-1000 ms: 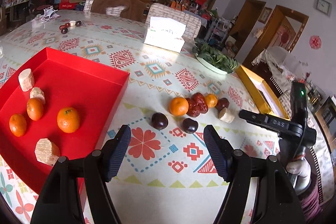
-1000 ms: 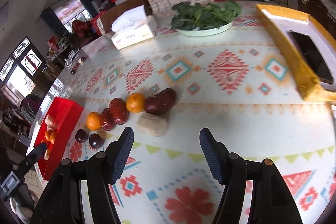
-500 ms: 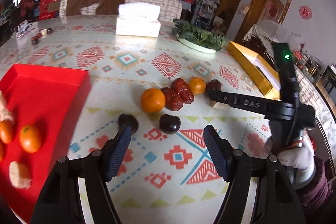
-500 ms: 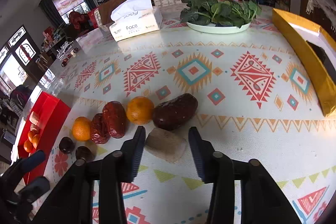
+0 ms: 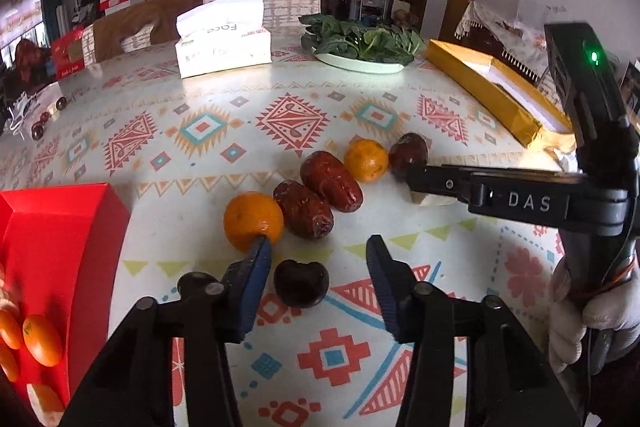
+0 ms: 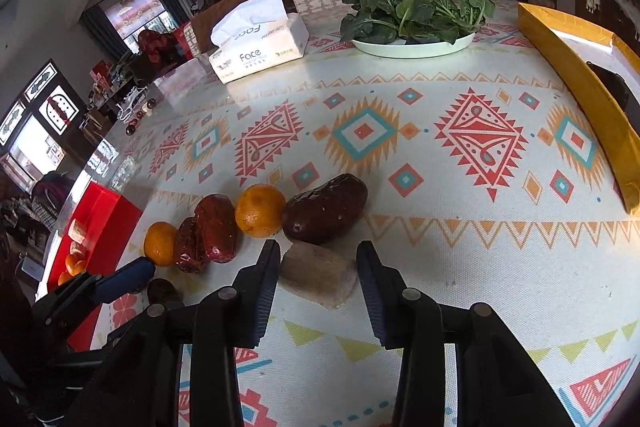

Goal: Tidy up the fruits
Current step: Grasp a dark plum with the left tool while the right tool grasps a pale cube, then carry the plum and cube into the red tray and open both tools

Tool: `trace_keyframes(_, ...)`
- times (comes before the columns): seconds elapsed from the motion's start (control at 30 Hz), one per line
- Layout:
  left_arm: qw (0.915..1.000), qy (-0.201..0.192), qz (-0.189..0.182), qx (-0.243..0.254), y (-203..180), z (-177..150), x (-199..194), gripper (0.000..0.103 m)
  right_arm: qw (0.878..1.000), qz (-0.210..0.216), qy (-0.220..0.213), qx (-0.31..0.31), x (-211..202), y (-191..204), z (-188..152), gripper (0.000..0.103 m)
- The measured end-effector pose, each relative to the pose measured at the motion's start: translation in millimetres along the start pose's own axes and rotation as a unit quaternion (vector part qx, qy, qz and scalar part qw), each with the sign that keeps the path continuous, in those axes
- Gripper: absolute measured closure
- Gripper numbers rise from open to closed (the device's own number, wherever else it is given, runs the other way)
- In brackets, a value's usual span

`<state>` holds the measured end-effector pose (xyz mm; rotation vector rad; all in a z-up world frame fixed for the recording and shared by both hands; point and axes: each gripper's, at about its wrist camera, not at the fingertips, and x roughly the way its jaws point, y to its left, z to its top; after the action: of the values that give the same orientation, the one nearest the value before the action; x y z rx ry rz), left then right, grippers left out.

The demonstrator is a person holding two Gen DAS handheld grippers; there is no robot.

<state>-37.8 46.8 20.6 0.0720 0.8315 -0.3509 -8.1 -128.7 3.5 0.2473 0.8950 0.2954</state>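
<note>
My left gripper [image 5: 316, 255] is open with its fingers on either side of a dark round fruit [image 5: 300, 283] on the tablecloth. My right gripper [image 6: 316, 259] is open around a pale tan chunk [image 6: 320, 273], not touching it. A row of fruit lies behind: an orange [image 5: 253, 219], two red dates [image 5: 318, 193], a second orange [image 6: 260, 210] and a dark date [image 6: 325, 209]. The red tray [image 5: 60, 227] at the left holds small oranges [image 5: 42, 339].
A tissue box [image 5: 223, 37], a plate of leafy greens [image 5: 360, 45] and a yellow box [image 5: 492, 93] stand at the back of the table. Small dark fruits [image 5: 38, 129] lie at the far left edge. Chairs stand behind the table.
Both grippers moved forward and down. The left one now straddles the dark round fruit; the right one now straddles the tan chunk and stands a little wider.
</note>
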Motion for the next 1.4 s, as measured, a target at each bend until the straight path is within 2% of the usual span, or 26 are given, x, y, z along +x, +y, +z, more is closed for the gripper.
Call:
trace_keyframes(0.13, 0.9999, 0.013, 0.006, 0.007, -1.9, -3.2, 0.8, 0.056, 1.000, -0.001, -0.001, 0.003, -0.1, -0.7, 0.2, 0.060)
trace_keyframes(0.3, 0.9993, 0.033, 0.016, -0.009, 5.4, -7.6, 1.5, 0.056, 1.000, -0.006, -0.003, 0.003, -0.9, 0.4, -1.6, 0.060)
trace_keyframes(0.47, 0.9986, 0.035, 0.003, -0.040, 13.5, -7.8, -0.7, 0.056, 1.000, -0.009, -0.004, 0.002, -1.3, 1.3, -2.7, 0.060)
trace_keyframes(0.63, 0.9987, 0.038, 0.031, -0.016, 6.2, -8.3, 9.1, 0.058, 1.000, -0.010, -0.005, 0.001, -1.6, 1.7, -3.1, 0.059)
trace_keyframes(0.73, 0.9985, 0.019, 0.051, -0.006, 4.8, -8.2, 2.5, 0.078, 1.000, -0.010, -0.005, 0.001, -1.7, 1.7, -3.2, 0.059)
trace_keyframes(1.0, 0.9980, -0.004, 0.019, -0.061, 23.1, -14.7, -17.5, 0.078, 1.000, -0.011, -0.012, 0.001, -4.5, 1.6, -3.5, 0.060)
trace_keyframes(1.17, 0.9936, -0.031, -0.005, -0.109, 43.7, -22.9, -44.7, 0.078, 0.999, 0.002, -0.039, 0.003, -15.6, 2.6, -4.6, 0.060)
trace_keyframes(1.3, 0.9894, -0.057, 0.010, -0.133, 71.9, -33.6, -78.8, 0.078, 0.998, 0.007, -0.054, -0.011, -25.3, 17.0, -6.1, 0.060)
trace_keyframes(1.4, 0.9850, -0.071, 0.026, -0.155, 97.6, -44.2, -98.9, 0.078, 0.998, 0.030, -0.049, -0.017, -30.9, 35.4, -11.2, 0.060)
